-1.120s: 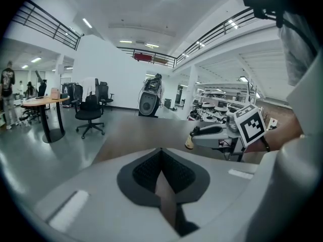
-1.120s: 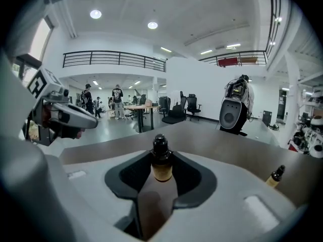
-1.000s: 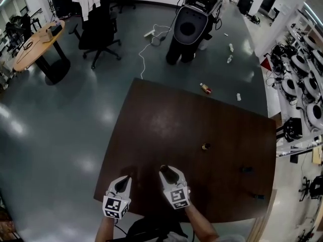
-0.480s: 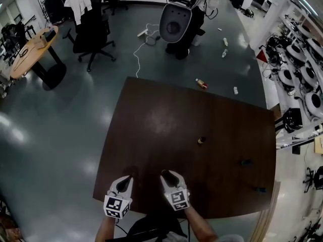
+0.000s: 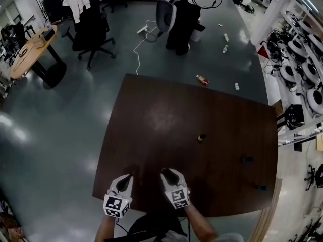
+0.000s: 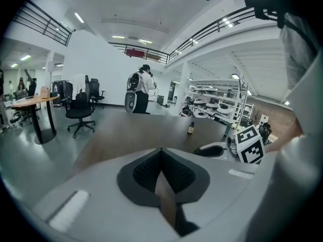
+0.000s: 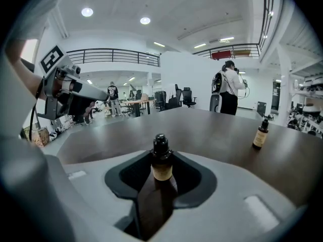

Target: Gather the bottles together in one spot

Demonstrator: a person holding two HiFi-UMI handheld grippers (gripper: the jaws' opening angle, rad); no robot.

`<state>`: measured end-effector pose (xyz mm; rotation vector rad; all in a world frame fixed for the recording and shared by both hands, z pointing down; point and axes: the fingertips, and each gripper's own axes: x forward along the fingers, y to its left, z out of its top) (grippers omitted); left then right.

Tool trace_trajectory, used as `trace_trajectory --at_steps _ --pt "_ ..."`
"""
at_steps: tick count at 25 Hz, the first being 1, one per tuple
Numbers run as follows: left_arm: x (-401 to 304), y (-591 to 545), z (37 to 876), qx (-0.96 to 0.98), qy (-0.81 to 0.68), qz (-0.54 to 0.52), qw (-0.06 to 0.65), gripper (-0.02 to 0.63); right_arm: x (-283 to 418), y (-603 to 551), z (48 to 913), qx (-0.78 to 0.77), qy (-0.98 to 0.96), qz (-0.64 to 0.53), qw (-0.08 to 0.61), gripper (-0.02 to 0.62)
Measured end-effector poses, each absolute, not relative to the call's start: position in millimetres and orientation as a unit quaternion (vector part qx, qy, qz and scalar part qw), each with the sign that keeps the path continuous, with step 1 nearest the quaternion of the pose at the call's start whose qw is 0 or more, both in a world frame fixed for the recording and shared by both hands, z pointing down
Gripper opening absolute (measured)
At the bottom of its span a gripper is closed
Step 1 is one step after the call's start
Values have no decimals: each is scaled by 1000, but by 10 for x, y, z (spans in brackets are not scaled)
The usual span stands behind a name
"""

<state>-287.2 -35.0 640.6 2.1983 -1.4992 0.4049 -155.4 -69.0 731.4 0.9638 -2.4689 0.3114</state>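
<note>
Gripping a bottle [image 7: 161,166] by the table edge [image 5: 222,206] — right tongs [image 5: 168,173]; left tongs [image 5: 124,180] clenched.

White left tool [image 5: 125,178], matching right tool [image 5: 167,174], square-marker cubes [image 5: 115,205]

The head view looks steeply down on the whole table [image 5: 151,115] from above its near edge. Both gripper views sit low there, facing across it; all share a mid-table bottle [image 5: 201,136].

Round ceiling lights [image 7: 87,12] fill the hall with even brightness, leaving pale glare patches on the glossy floor [image 5: 15,125] and a soft sheen on the dark worktop [image 5: 161,120], while the wide lenses bend and blacken every edge.
</note>
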Motion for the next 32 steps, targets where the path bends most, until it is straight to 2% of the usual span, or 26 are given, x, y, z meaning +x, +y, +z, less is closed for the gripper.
trace_trajectory --at_steps 4,7,9,16,19,27,32 --pt "-2857 -319 6382 796 -543 147 222 0 -1562 -650 7341 344 -901 114 237 131" --pt "-2848 -310 6355 796 -544 147 219 1 -1554 -645 7335 347 -902 118 231 215" --pt "-2860 -291 6332 796 -546 148 218 1 -1550 -636 7322 352 -900 118 228 240" --pt "-2858 -242 6234 799 -544 145 213 0 -1511 -569 7260 355 -896 127 233 245" --pt "-2830 -205 6159 803 -541 139 207 0 -1443 -489 7169 361 -894 127 232 222" --pt "-2558 -47 5806 836 -509 125 160 0 -1295 -254 6626 397 -890 109 197 12" --pt "-2426 167 5615 851 -496 111 132 1 -1210 13 6302 431 -881 97 169 3"
